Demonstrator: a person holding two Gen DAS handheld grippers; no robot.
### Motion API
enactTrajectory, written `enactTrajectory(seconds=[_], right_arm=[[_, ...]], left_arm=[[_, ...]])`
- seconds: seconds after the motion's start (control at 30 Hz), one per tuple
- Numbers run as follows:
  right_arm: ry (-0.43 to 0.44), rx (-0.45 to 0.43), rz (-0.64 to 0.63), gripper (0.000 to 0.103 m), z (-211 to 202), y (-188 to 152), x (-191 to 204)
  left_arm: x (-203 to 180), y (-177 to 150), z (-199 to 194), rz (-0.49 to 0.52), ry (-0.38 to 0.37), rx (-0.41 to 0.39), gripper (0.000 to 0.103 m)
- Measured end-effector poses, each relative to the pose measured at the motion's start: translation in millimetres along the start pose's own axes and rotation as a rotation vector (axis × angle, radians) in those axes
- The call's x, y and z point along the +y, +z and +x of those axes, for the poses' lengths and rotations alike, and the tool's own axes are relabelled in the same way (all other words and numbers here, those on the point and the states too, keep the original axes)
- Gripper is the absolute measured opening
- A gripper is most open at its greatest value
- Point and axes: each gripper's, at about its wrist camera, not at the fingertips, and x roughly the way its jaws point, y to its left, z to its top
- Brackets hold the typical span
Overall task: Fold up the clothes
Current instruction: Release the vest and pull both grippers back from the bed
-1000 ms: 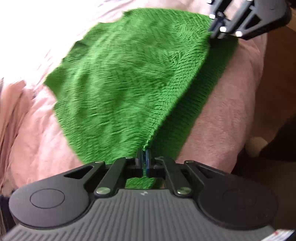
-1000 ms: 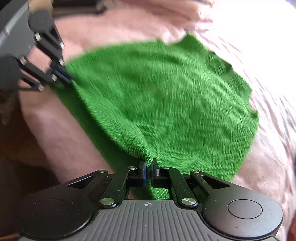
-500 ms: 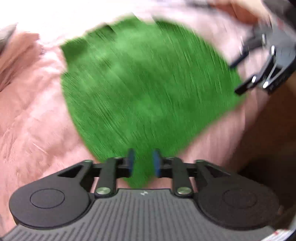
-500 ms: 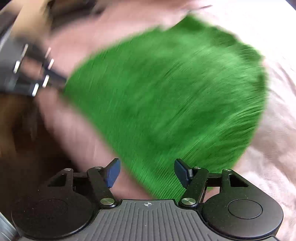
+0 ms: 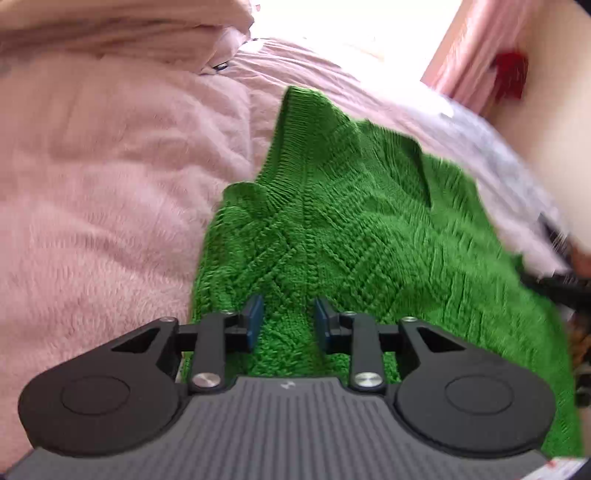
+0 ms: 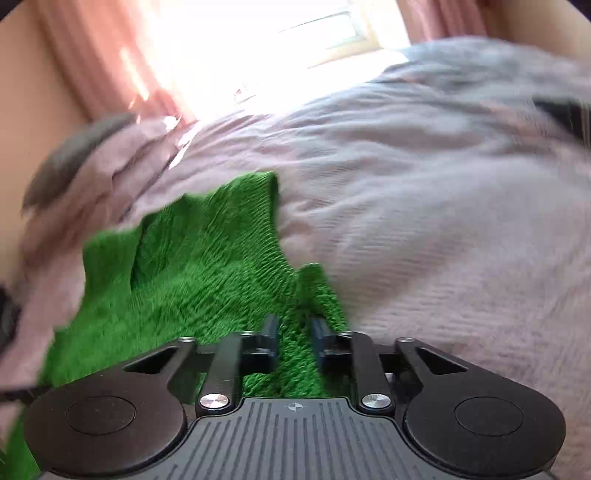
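Observation:
A green knitted garment (image 5: 351, 236) lies flat on a pink bed cover (image 5: 92, 177), its neck end pointing away. My left gripper (image 5: 286, 319) hovers open just over its near edge, blue pads apart, nothing between them. In the right wrist view the same green garment (image 6: 192, 280) spreads to the left and below; my right gripper (image 6: 294, 336) is open above its right edge, holding nothing. A dark blurred part of the right gripper (image 5: 557, 284) shows at the right edge of the left wrist view.
A fluffy pink blanket (image 5: 122, 33) is bunched at the back left. A lilac-grey bed cover (image 6: 424, 221) fills the right. Pink curtains (image 6: 92, 66) and a bright window (image 6: 266, 40) lie beyond the bed. A red object (image 5: 511, 75) hangs on the wall.
Both grippers were shut on the green garment's edge a second ago. They let go, opened, and swung round over the laid-down garment toward its neck end.

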Motion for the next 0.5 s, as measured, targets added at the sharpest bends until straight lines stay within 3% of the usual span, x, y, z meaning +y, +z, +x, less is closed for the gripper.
enactTrajectory(seconds=[0.07,0.13,0.17,0.23,0.3,0.4,0.5], right_arm=[[0.056,-0.033,0.117,0.0,-16,2,-14],[0.048,-0.063,0.137,0.0,-39,3,-6],[0.04,-0.083,0.089,0.002,-56,0,4],[0.012,-0.099,-0.053,0.019,-97,-20,35],[-0.034,-0.097,-0.213,0.052,-129,-56,70],[-0.21,-0.034,-0.452,0.056,-159,-130,112],[-0.355,0.097,-0.614,0.057,-165,-195,128]], left_arm=[[14,-1,-5,-0.064,-0.041,-0.025,0.021],[19,-1,-16,-0.099,-0.062,-0.059,0.02],[17,-2,-26,-0.097,-0.072,-0.086,0.02],[11,-8,-48,-0.058,-0.092,-0.102,0.02],[-7,-24,-79,0.036,-0.076,-0.087,0.022],[-33,-66,-113,0.196,0.006,-0.042,0.033],[-42,-114,-136,0.257,0.078,-0.005,0.035]])
